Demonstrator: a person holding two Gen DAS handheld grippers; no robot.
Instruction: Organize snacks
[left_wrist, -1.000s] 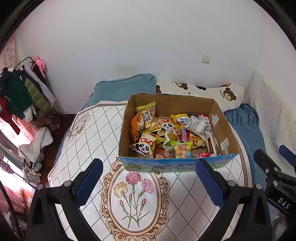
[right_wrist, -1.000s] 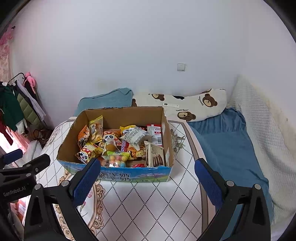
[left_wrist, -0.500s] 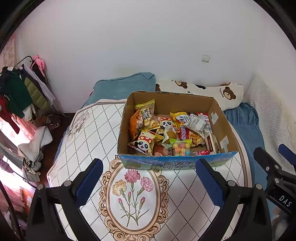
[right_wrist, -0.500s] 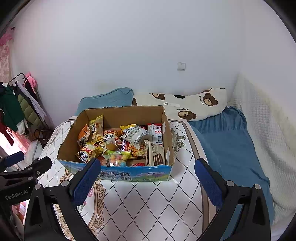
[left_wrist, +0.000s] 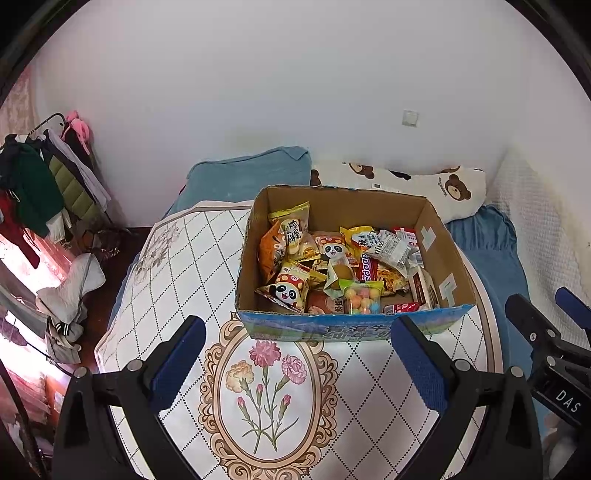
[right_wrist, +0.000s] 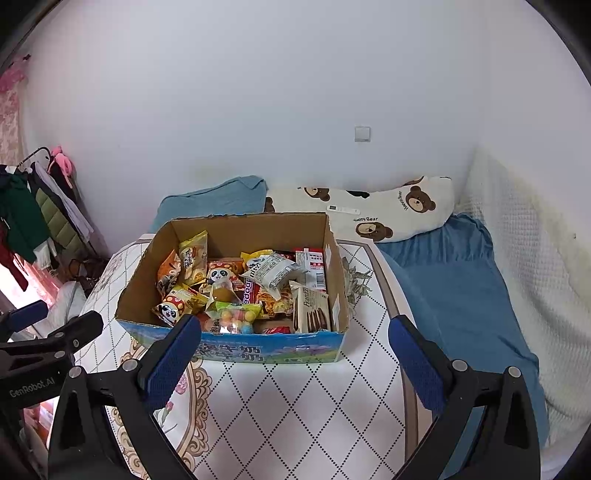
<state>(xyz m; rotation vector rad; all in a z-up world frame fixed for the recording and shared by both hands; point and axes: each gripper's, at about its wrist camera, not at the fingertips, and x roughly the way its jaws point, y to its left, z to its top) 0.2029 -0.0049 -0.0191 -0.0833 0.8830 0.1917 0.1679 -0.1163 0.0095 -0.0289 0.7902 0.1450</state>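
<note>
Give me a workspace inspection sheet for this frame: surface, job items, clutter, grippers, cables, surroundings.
Surface: table under a diamond-pattern cloth with a floral oval; it stands against a bed.
Job's things: open cardboard box on the cloth, filled with a loose pile of snack packets, among them a panda packet, a bag of coloured candy balls and a Franzzi biscuit pack upright by the right wall.
Clutter: nothing seen on the cloth outside the box.
Grippers: left gripper and right gripper both open, empty, short of the box.
Cables: nothing seen.
Surroundings: teal pillow, bear-print pillow, blue sheet, clothes rack, wall switch.
</note>
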